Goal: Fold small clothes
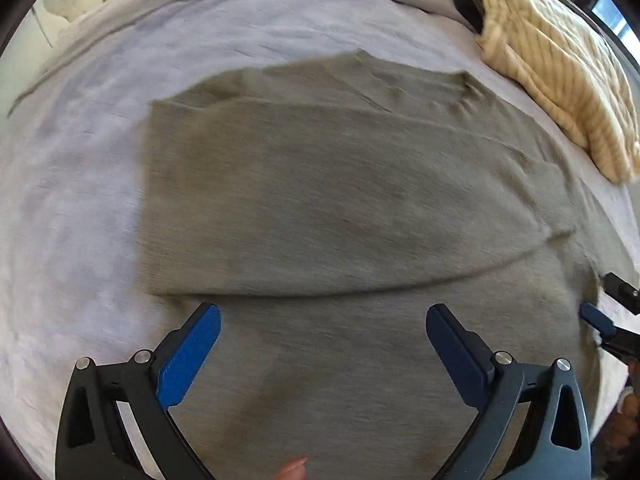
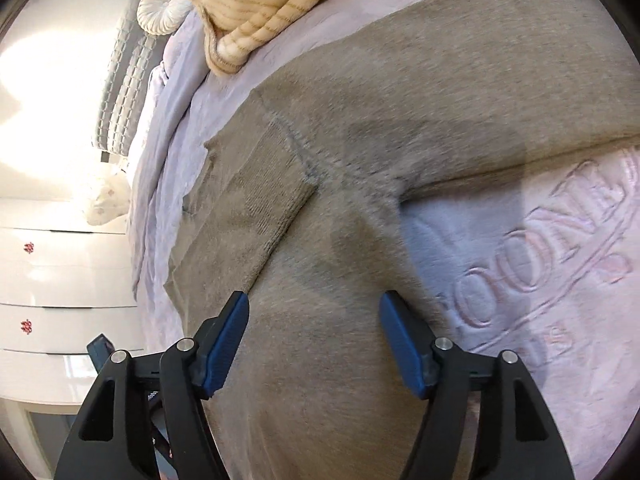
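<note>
Sweater point(image 1: 340, 208): olive-grey knit, the largest item. It lies flat on your bed, and one fold is already laid across the body, with its edge running just ahead of your left fingers. In the right wrist view a ribbed cuff point(image 2: 256, 208) lies folded in over the body beside a stitched seam.

Bedcover point(image 1: 80, 200): pale lilac plush under the sweater, with embossed lettering showing in the right wrist view.

Striped garment point(image 1: 560, 80): cream with tan stripes, heaped at the far corner, well apart from the sweater. I judge it next in line.

Left gripper point(image 1: 323, 338): you hold it steeply downward over the near part of the sweater, jaws spread as wide as they go and nothing between the pads.

Right gripper point(image 2: 314, 334): you hold it over the sweater near the sleeve, jaws partly spread and gripping nothing. No pad presses the cloth.

Step in hand, as I judge it: a fold has been set down and both grippers are free. The sweater looks about half folded.

Next move calls for: two fresh pinches on one edge of the sweater, taken through all layers, then an even carry across so the fold stays square. Watch that the tucked cuff does not drag out.
</note>
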